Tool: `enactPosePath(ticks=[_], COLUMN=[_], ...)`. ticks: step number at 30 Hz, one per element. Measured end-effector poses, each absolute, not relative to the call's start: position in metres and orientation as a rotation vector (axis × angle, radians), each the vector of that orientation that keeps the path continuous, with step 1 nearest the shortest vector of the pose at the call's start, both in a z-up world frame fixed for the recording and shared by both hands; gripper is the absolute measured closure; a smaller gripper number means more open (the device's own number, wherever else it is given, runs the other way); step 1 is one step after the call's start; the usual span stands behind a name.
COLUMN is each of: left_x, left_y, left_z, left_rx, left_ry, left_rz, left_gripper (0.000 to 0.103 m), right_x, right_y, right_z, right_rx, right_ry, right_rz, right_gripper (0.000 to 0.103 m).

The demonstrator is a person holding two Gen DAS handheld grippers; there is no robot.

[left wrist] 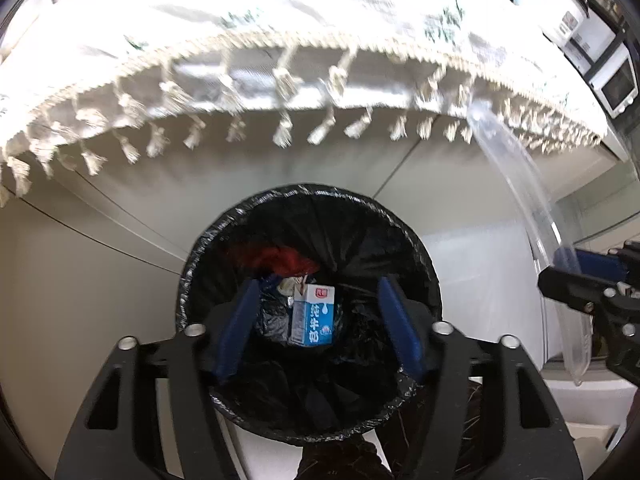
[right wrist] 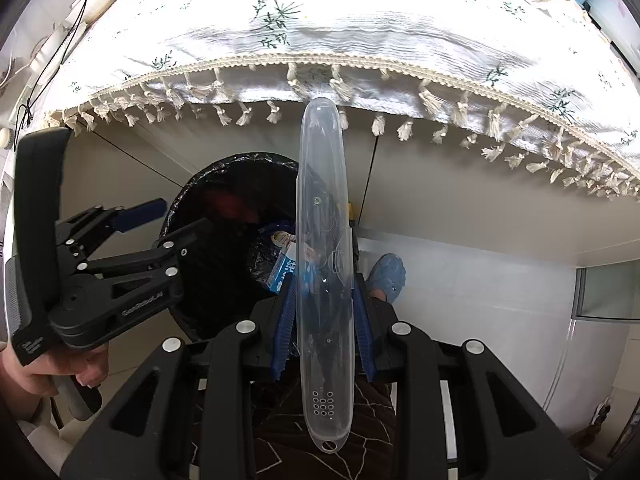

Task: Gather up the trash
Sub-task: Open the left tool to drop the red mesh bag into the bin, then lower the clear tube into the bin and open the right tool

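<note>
Clear, thin plastic, the long toothbrush case (right wrist: 325, 280) pinched at mid-length by the right tool (right wrist: 322, 312) beside the black-lined bin (left wrist: 310, 320) looks light, stiff and slick, best held across its narrow middle, while the left tool (left wrist: 316, 328) hangs spread and empty over the bin.

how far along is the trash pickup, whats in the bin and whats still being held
Done: a milk carton and some red and dark scraps already lie in the black-lined bin. The left gripper is open and empty above it. In hand: the right gripper is shut on a clear plastic case, beside the bin rather than over it. Left: carry the case over the bin and release it.
</note>
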State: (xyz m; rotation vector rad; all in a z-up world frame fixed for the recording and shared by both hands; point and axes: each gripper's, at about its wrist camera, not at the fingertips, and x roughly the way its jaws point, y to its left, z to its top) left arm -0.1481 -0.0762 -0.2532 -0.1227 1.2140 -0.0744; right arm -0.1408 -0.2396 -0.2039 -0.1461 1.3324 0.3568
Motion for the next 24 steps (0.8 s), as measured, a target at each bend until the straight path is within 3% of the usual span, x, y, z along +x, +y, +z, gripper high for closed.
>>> enactPosePath(ticks=[7,10,24], left_x=[-0.152,-0.156,-0.170], left_y=[-0.061,-0.052,-0.013], left_z=[-0.235,-0.228,-0.228], left_rx=[-0.144,-0.156,-0.219], left_ry=[1.183,1.175,1.209], left_rz=[-0.030,-0.011,0.066], left_gripper=[0.012,0.007,0.006], right_x=[-0.138,-0.136,-0.138], right_y=[-0.222,-0.213,-0.176], right_z=[-0.208,-0.214,-0.243], right_rx=[-0.128,-0.117,-0.150], right_ry=[1.329,1.335,1.344], right_rz=[0.360,0.364,0.387], right_gripper=[0.076,0.076,0.076])
